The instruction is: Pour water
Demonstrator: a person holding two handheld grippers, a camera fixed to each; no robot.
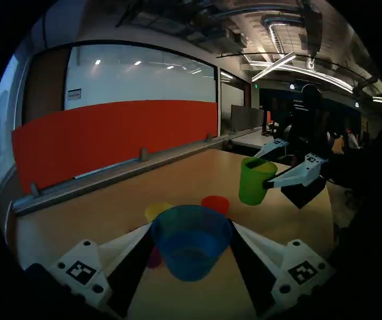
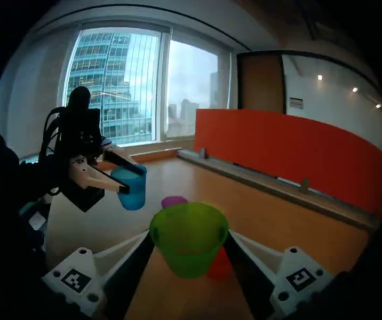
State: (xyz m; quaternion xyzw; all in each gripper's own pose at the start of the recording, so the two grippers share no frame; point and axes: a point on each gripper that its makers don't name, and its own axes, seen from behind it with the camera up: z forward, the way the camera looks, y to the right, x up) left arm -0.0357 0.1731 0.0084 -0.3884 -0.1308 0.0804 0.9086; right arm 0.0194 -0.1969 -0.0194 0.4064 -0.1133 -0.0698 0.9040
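Holding blue cup (image 1: 191, 250) upright above bench (image 1: 111, 213), left gripper (image 1: 191, 226) fingers clenched on its sides, avoiding spill of apparent water inside. Gripping green cup (image 2: 189, 248) likewise in right gripper (image 2: 189, 234), mouth up, apart, ready for pouring. Red cup (image 1: 215, 203) standing below.

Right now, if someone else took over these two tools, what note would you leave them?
Left hand-held gripper: shut on the blue cup, upright.
Right hand-held gripper: shut on the green cup, upright.
Both cups are held above the table, apart. A red cup, yellow cup and purple cup stand on it.
Done: both cups gripped.
Left: the pour; neither cup is tilted. I cannot tell which holds water.
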